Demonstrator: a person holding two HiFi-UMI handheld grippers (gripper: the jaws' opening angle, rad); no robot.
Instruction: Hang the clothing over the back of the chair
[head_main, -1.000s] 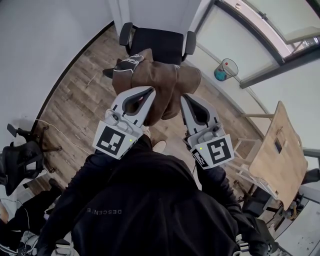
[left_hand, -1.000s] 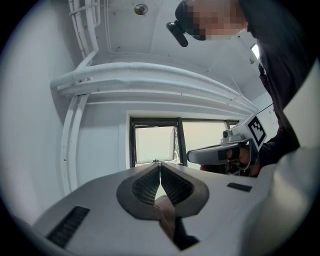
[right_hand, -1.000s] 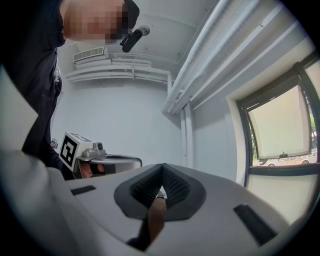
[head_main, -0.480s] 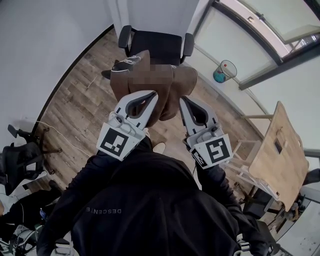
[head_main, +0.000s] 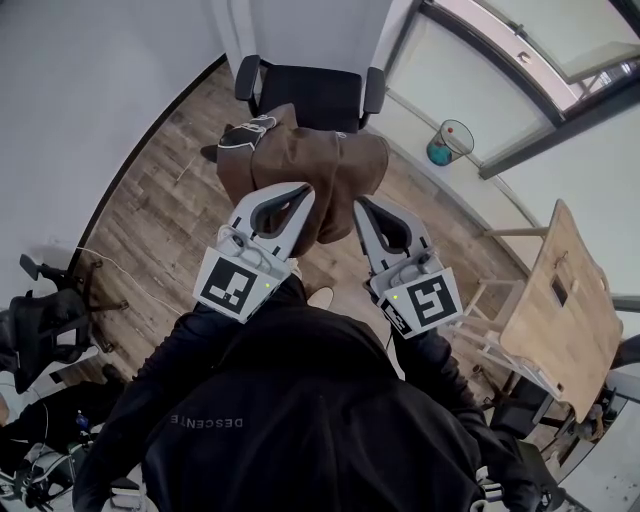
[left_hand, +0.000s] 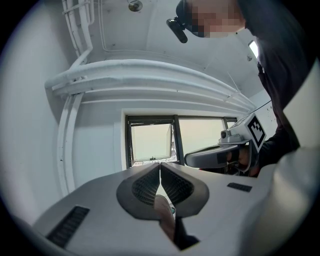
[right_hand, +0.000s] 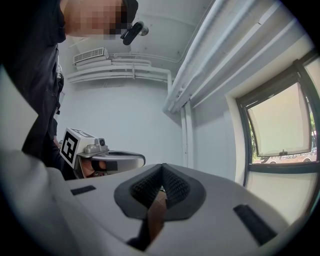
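While pinching brown clothing in left claw and right claw, both clamped on fabric, just short of chair; lift above its back, carry forward level, lower centred; release once draped

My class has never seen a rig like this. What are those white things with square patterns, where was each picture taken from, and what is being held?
A person wears a camera on the head, looking down: that gives the top-down picture. Each hand holds a white two-jaw tool: the left tool and the right tool. The other two pictures come from cameras riding on those tools, looking along their jaws. Both tools are shut on a brown garment, held in front of a black office chair on the wooden floor.
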